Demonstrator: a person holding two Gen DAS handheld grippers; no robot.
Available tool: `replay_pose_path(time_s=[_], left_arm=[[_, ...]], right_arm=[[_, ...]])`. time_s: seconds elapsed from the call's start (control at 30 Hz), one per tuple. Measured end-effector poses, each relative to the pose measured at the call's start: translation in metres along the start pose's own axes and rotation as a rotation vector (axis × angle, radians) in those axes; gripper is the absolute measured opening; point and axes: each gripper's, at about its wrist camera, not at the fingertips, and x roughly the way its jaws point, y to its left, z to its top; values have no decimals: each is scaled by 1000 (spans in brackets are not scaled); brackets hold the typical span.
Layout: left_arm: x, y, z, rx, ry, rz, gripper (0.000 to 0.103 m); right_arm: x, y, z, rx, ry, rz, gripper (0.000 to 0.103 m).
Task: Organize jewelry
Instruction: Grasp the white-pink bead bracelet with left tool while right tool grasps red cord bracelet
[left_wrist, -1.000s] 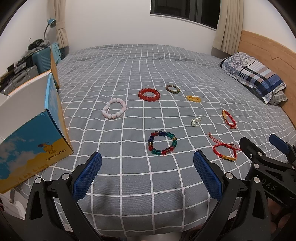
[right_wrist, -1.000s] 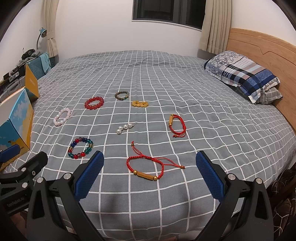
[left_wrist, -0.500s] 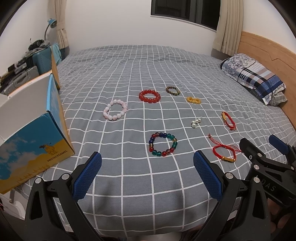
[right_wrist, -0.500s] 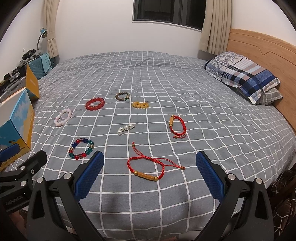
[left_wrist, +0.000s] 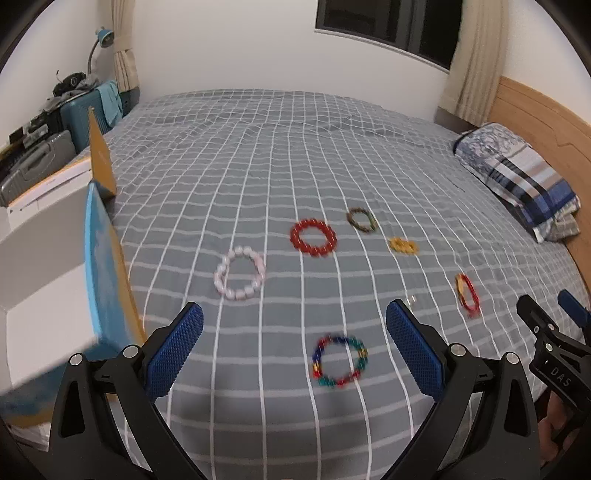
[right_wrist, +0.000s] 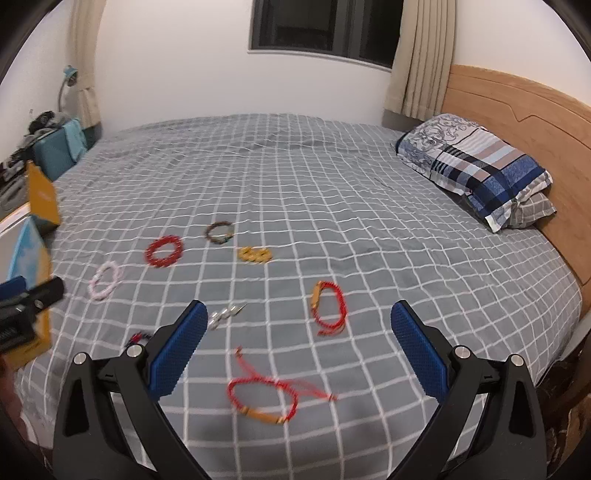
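Several bracelets lie on the grey checked bed (left_wrist: 258, 166). My left gripper (left_wrist: 295, 350) is open and empty, just above a multicoloured bead bracelet (left_wrist: 340, 362). Beyond it lie a pink bead bracelet (left_wrist: 240, 273), a red bead bracelet (left_wrist: 313, 237), a dark bead bracelet (left_wrist: 362, 219), a yellow piece (left_wrist: 404, 245) and a red cord bracelet (left_wrist: 467, 295). My right gripper (right_wrist: 297, 350) is open and empty, above a red cord bracelet with a gold tube (right_wrist: 266, 398). Another red cord bracelet (right_wrist: 328, 308) and pearl beads (right_wrist: 223, 315) lie beyond it.
An open blue and yellow cardboard box (left_wrist: 99, 266) stands at the bed's left edge. A plaid pillow (right_wrist: 476, 166) lies at the right by the wooden headboard (right_wrist: 535, 122). A suitcase and clutter (left_wrist: 74, 107) stand at the far left.
Both grippers have moved forward over the bed and closer to the jewelry; both views are motion-blurred. The bracelets have not moved on the sheet.
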Motion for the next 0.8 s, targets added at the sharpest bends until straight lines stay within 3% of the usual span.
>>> replay_pose_path(time_s=[0.27,0.5,0.8], left_arm=[[74,14,35,-13,90,50,97],[140,36,26,-35,175,95,97],[191,47,19,-30,244,113,97]], right_arm=[[78,-7,30,-2,111,-19,96],[147,-21,27,33,224,-8,96],[192,-32,10,47,317,-12,95]])
